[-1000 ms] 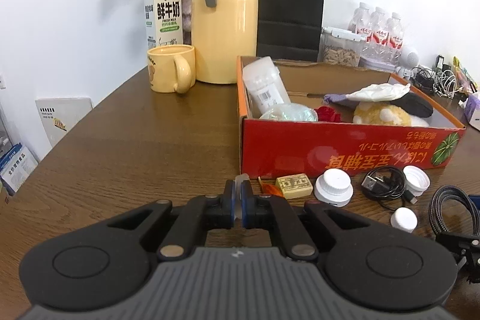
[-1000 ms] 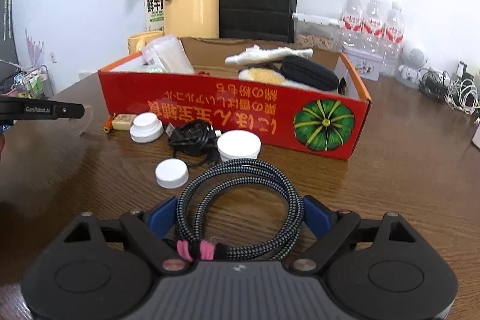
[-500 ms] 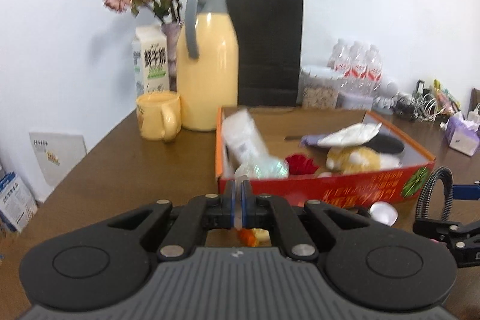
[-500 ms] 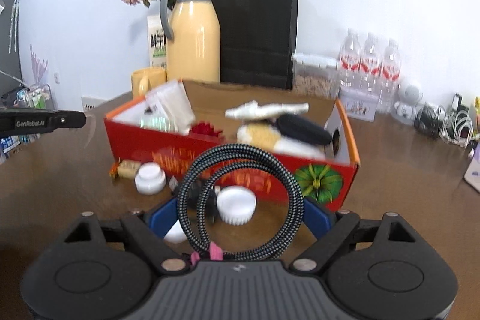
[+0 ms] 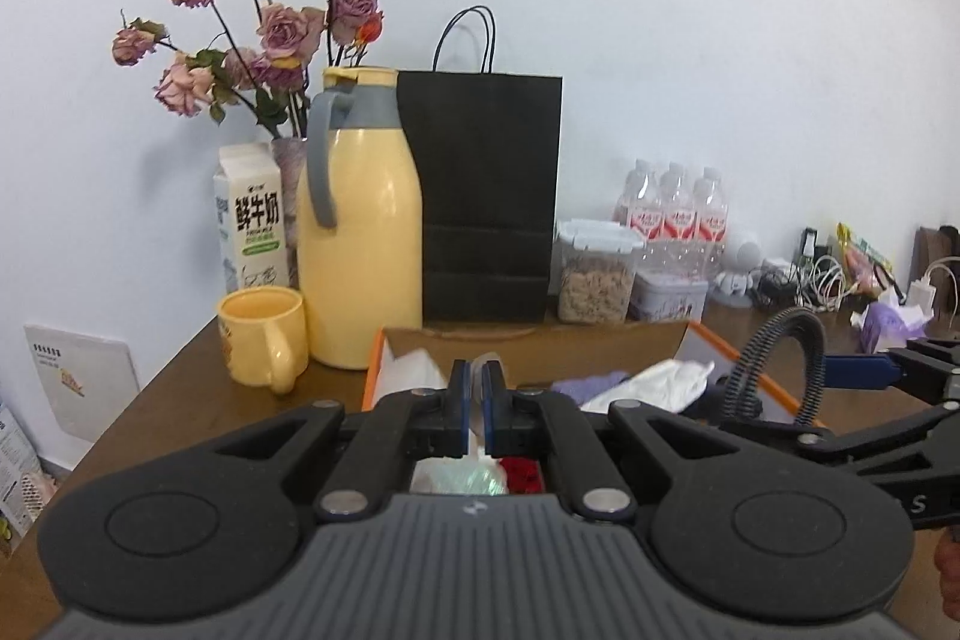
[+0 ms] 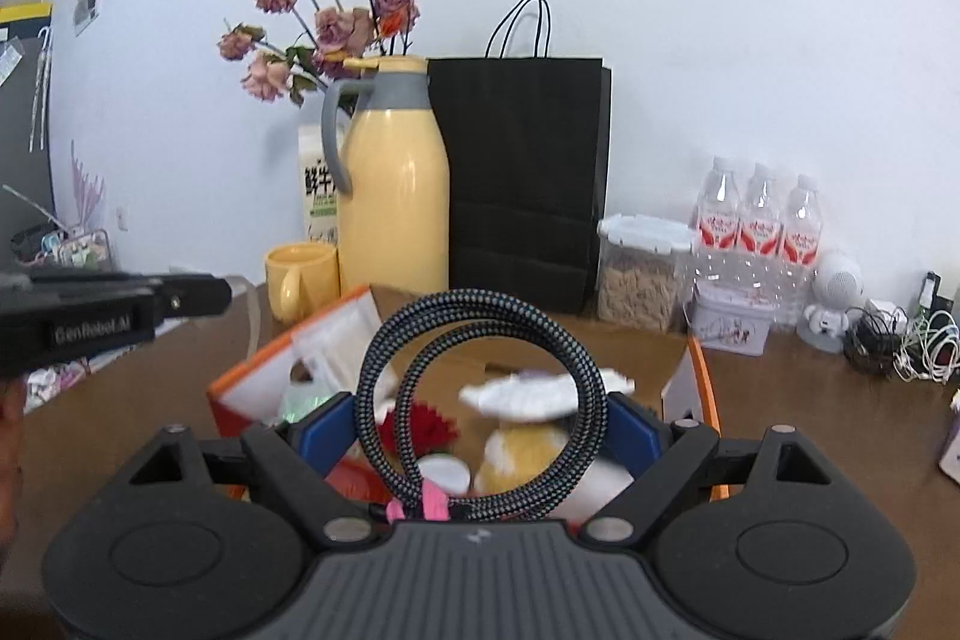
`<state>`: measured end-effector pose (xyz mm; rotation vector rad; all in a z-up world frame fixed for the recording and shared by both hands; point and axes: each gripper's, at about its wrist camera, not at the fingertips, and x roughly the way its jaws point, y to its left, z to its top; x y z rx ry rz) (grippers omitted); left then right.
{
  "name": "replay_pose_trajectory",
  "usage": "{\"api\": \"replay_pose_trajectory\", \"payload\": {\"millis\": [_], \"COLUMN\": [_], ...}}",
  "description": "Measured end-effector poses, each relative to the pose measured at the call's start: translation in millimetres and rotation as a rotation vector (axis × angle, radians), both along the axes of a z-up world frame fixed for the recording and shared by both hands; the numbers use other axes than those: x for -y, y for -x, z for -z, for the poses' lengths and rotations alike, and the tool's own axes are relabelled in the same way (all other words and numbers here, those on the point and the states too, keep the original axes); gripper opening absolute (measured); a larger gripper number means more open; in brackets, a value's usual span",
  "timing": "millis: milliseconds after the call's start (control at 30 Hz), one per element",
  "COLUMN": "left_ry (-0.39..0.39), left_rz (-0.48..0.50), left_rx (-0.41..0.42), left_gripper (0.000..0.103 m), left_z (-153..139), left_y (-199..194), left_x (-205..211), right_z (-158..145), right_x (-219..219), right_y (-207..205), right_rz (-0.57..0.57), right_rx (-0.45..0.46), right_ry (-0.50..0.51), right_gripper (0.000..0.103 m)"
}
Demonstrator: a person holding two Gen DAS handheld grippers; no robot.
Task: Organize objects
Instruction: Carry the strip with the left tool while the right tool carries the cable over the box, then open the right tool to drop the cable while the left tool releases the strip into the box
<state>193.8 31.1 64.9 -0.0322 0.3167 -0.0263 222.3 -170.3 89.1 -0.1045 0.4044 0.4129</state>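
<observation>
The right hand-held gripper (image 6: 480, 424) grips a coiled braided cable (image 6: 480, 388) between its blue pads, jaws spread wide around the loop. The coil stands upright, bound at the bottom by a pink tie (image 6: 429, 505), and hangs in the air above the near side of the open cardboard box (image 6: 699, 382).

The left hand-held gripper (image 5: 476, 409) is closed, its blue pads nearly touching; a thin clear sliver shows between their tips, but what it is cannot be told. It too is above the box's near edge.

Inside the box lie a white crumpled bag (image 6: 540, 394), a yellow plush toy (image 6: 522, 454), a red flower-like item (image 6: 429, 430) and a clear plastic packet (image 6: 336, 340).

Behind the box on the brown tabletop (image 5: 198, 400) stand a yellow mug (image 5: 264, 334), a yellow thermos jug (image 5: 360, 244), a milk carton (image 5: 252, 220), a vase of dried roses (image 5: 264, 34) and a black paper bag (image 5: 486, 196). Further right are a clear food container (image 5: 594, 271), three water bottles (image 5: 675, 214) and a tangle of white cables (image 6: 912, 340).
</observation>
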Motion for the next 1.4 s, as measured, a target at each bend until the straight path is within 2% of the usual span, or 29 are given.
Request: {"api": "replay_pose_trajectory", "payload": {"millis": [267, 533, 767, 867, 933, 1000, 1067, 1100, 1167, 1400], "left_ry": [0.018, 0.022, 0.012, 0.006, -0.012, -0.029, -0.033, -0.037, -0.041, -0.035], "left_rz": [0.001, -0.018, -0.012, -0.017, -0.023, -0.033, -0.053, -0.064, -0.08, -0.088], "left_rx": [-0.001, -0.036, -0.078, -0.094, -0.093, -0.092, -0.075, -0.064, -0.046, -0.054], "left_gripper": [0.005, 0.005, 0.005, 0.009, 0.011, 0.029, 0.078, 0.093, 0.103, 0.103], "left_z": [-3, 7, 19, 25, 28, 30, 29, 29, 26, 23], "left_y": [-36, -77, -106, -113, -116, -116, -114, -113, -110, -108], "left_x": [8, 10, 11, 10, 9, 10, 10, 11, 11, 11], "right_z": [-7, 14, 25, 33, 40, 44, 45, 45, 45, 38], "right_x": [-12, -23, -28, -28, -27, -24, -20, -18, -14, -12], "right_y": [-49, -100, -125, -135, -139, -141, -141, -141, -140, -131], "right_rz": [0.02, 0.05, 0.05, 0.058, 0.086, 0.107, 0.109, 0.109, 0.113, 0.114], "right_rx": [-0.022, -0.086, -0.094, -0.116, -0.126, -0.132, -0.143, -0.149, -0.154, -0.129], "right_ry": [-0.022, -0.015, -0.001, 0.011, 0.027, 0.039, 0.033, 0.027, 0.017, 0.008], "right_gripper": [0.087, 0.087, 0.087, 0.087, 0.096, 0.102, 0.103, 0.103, 0.103, 0.103]}}
